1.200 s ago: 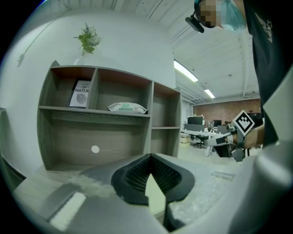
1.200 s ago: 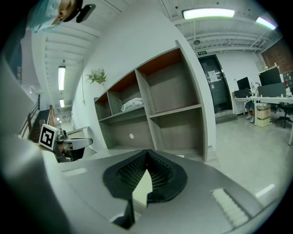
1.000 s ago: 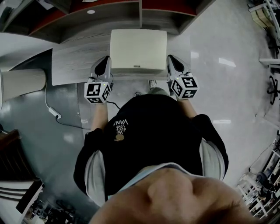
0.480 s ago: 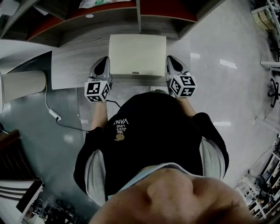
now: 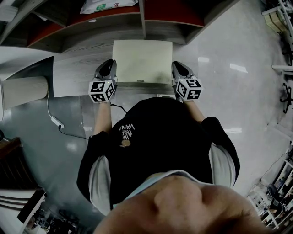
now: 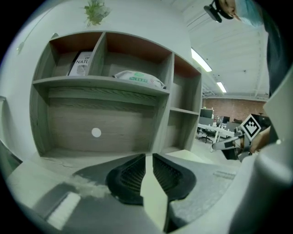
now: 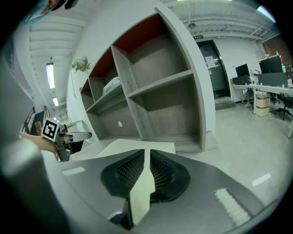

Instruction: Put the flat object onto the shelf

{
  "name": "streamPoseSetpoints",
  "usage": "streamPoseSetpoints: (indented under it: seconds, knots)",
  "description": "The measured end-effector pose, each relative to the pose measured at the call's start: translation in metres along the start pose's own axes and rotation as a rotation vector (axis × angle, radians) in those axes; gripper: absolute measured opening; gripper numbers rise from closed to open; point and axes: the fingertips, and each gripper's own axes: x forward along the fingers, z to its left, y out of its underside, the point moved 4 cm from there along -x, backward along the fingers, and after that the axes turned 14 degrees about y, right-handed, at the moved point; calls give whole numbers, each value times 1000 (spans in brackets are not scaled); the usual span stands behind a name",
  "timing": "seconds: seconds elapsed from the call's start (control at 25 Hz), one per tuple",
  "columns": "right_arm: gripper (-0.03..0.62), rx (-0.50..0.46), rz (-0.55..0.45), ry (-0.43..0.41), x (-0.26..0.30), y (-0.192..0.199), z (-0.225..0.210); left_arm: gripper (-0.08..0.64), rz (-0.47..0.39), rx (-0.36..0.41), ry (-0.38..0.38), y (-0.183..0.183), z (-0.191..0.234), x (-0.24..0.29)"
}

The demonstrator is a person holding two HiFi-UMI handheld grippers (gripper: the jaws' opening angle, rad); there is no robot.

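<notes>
The flat object is a cream board (image 5: 142, 61), held level by its left and right edges above the grey wooden bottom ledge of the shelf unit (image 5: 73, 68). My left gripper (image 5: 110, 65) grips its left edge and my right gripper (image 5: 176, 66) its right edge. In the left gripper view the board's edge (image 6: 153, 196) fills the narrow gap of my left gripper (image 6: 149, 160). The right gripper view shows the same for the board (image 7: 139, 194) and my right gripper (image 7: 147, 157). Both pairs of jaws have just been opening slightly, with the board still between the pads.
The shelf unit (image 6: 100, 84) has several open compartments with red-brown backs. A white packet (image 6: 139, 77) and a box (image 6: 81, 64) lie on an upper level, a plant (image 6: 95, 11) on top. A cable (image 5: 55, 119) runs over the floor at left. Office desks (image 7: 270, 91) stand far right.
Both grippers and the board have moved down and further in toward the shelf unit. More of the upper shelf and the white packet shows in the head view.
</notes>
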Motion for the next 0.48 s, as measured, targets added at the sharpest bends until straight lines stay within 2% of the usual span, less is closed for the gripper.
streamPoseSetpoints:
  seconds: [0.04,0.16,0.28,0.36,0.48]
  knots:
    - [44,-1,17,1,2,3,-1,33,10,-18,3,3,2,3]
    - [51,-2,54,5,9,11,-3,62,36,-59,7,11,6,9]
    - [137,21,86,16,16,18,-7,103,49,-91,15,19,8,14]
    - [155,32,106,24,19,21,-10,121,64,-106,12,25,11,15]
    - [188,37,130,23,23,25,-12,217,78,-139,9,31,16,16]
